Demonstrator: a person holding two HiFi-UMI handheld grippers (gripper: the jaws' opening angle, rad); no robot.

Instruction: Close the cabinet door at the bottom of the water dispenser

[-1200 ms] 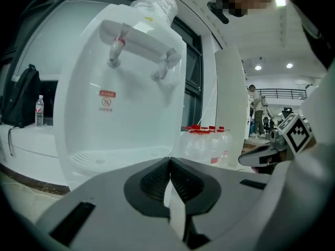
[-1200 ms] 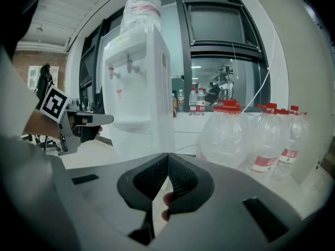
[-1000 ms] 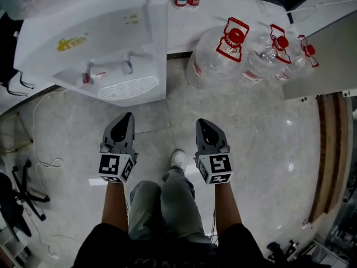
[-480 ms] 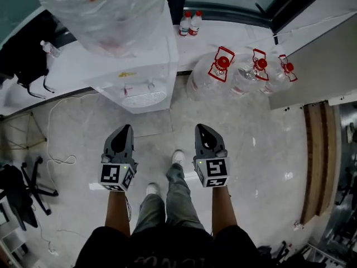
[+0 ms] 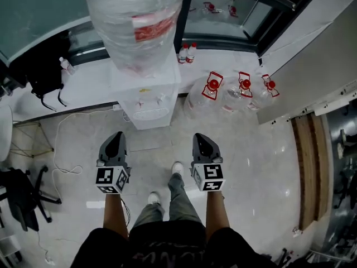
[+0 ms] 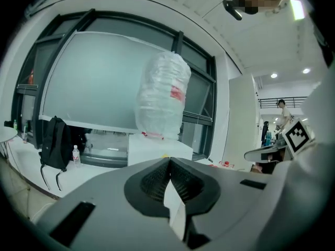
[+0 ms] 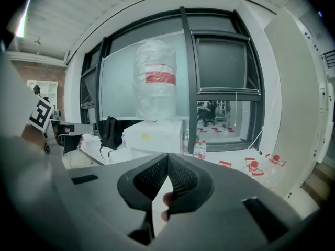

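The white water dispenser (image 5: 148,91) stands against the window ledge ahead of me, with a large plastic-wrapped bottle (image 5: 136,21) on top. From above its bottom cabinet door is hidden. My left gripper (image 5: 117,134) and right gripper (image 5: 199,135) are held side by side over the floor, well short of the dispenser, both shut on nothing. The left gripper view has its jaws (image 6: 169,160) closed together below the dispenser (image 6: 157,148) and bottle (image 6: 161,95). In the right gripper view the gripper (image 7: 168,155) is likewise closed, with the dispenser (image 7: 154,135) straight ahead.
Three empty jugs with red caps (image 5: 226,94) lie right of the dispenser. Two small bottles (image 5: 187,53) stand on the ledge, a black backpack (image 5: 39,71) at the left. A cable (image 5: 58,149) and a chair base (image 5: 22,197) lie on the floor at left.
The view has pulled back and up: the dispenser now looks smaller and farther away, its bottle fully in sight. Both grippers stay shut and side by side.
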